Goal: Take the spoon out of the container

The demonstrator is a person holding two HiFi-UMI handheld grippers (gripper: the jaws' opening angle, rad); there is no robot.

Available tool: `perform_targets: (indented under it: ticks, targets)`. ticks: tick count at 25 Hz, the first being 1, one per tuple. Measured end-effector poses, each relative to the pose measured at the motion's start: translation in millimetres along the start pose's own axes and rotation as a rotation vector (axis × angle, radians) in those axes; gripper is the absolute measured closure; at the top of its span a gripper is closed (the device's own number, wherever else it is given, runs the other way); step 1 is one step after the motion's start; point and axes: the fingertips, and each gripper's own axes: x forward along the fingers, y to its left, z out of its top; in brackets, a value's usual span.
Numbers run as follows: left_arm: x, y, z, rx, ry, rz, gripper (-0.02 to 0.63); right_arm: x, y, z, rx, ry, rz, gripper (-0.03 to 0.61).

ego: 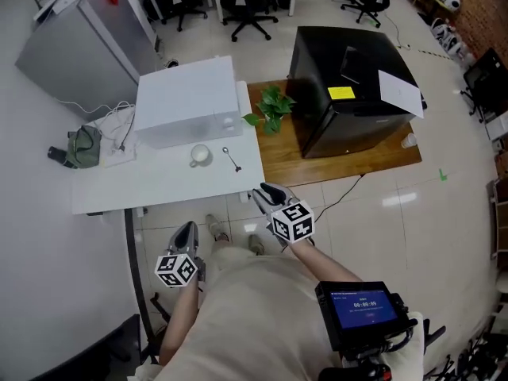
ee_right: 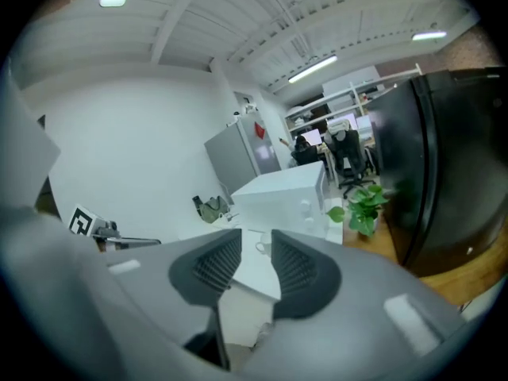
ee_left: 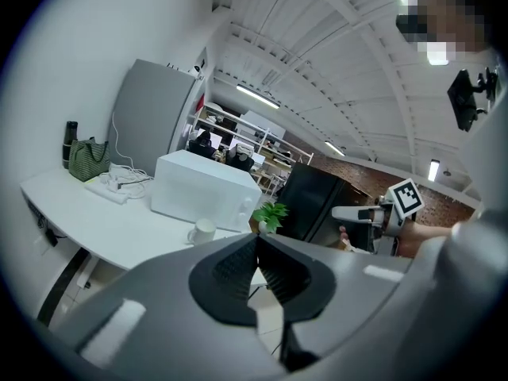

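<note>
- My left gripper (ego: pixel 188 229), low at 7 o'clock in the head view, is clenched with its pads together on nothing. My right gripper (ego: pixel 270 194), at 5 o'clock, is released, with a clear gap and nothing in it.
- Both hang short of the white table (ego: pixel 159 187).
- The spoon (ego: pixel 232 159) lies flat on the table, outside the cup (ego: pixel 199 155), at the cup's 3 o'clock.
- It sits near the table's edge, so I judge a careless reach could sweep it off or tip the cup.
</note>
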Motion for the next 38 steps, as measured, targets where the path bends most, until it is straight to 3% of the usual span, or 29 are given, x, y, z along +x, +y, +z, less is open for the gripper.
perform_targets:
  ticks: [6,12,16,30,38]
  targets:
    - [-4.4,3.4,2.4,-0.003,-0.017,0.021,0.634,-16.5,-15.5,-5.2,0.007,-0.024,-0.015,0.462]
    - [-0.6,8.7,16.2,0.031,-0.021,0.012,0.634,-24.9,-2.0,4.3,0.169,-0.116,0.127,0.506]
    - [-0.5,5.4,29.8,0.069,-0.042,-0.018,0.630,-22.0,8.4,16.6,0.176,-0.170,0.154,0.518]
    - [-12.2,35.6,34.9,0.069,0.003,-0.064,0.627,9.4,25.0,-5.0,0.041,-0.090,-0.011,0.538]
    - [-15.3,53.5,38.7,0.049,-0.004,-0.070,0.627,26.7,30.8,-8.1,0.006,-0.043,-0.047,0.545]
